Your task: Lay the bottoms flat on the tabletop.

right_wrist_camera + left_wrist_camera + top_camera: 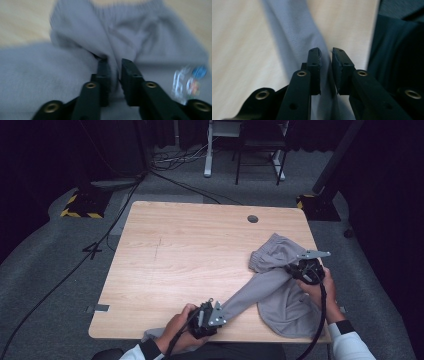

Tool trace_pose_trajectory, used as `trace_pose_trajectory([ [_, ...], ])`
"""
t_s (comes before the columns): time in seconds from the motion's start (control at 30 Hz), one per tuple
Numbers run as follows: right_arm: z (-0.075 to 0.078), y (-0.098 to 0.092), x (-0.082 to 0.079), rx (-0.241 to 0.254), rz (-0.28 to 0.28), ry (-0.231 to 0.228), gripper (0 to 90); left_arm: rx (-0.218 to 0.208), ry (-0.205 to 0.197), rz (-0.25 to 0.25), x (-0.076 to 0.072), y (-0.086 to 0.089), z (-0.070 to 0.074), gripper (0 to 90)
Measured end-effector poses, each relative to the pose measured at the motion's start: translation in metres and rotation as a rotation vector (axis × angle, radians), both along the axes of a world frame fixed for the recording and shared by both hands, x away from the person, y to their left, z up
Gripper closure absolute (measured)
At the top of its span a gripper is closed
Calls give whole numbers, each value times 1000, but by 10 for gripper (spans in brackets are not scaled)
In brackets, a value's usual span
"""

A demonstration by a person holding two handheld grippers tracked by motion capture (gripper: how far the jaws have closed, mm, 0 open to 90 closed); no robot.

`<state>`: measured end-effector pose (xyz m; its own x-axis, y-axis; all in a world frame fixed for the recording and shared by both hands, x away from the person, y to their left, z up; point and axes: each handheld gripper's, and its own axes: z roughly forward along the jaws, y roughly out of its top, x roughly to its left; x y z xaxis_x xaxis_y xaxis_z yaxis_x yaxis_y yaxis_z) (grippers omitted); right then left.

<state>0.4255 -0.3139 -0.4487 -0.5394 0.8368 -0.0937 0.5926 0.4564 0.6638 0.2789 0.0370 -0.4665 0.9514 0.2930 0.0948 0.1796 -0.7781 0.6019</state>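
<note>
Wooden table (165, 250), grey sweatpants (280, 295) — both left gripper (212, 312), right gripper (302, 270) pinching fabric folds.

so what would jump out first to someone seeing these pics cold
The grey garment sprawled over the near right part of the wooden table, with one long part pulled taut toward the near edge. The left gripper pinches that stretched end, and the right gripper is clamped on a fold near the elastic waistband. A small colourful print shows on the cloth in the right gripper view.
</note>
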Motion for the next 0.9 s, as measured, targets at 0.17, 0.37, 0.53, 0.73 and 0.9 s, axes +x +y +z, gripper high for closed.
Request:
trace_pose_trajectory([
  [0.17, -2, -1, -1, -62, -31, 34, 515, -6, 76, -64, 0, -13, -8, 697],
  [0.37, 31, 30, -2, -9, 72, -130, 460, -57, 55, 29, 10, 2, -1, 517],
  [0.53, 29, 83, 8, -69, 259, -87, 553, -53, 74, 81, 17, 8, -7, 448],
  [0.73, -2, 115, 29, -294, 300, 69, 601, -22, 88, 32, 10, 1, -15, 444],
  [0.9, -13, 112, 41, -330, 264, 96, 661, -9, 76, 27, 9, 0, -16, 574],
])
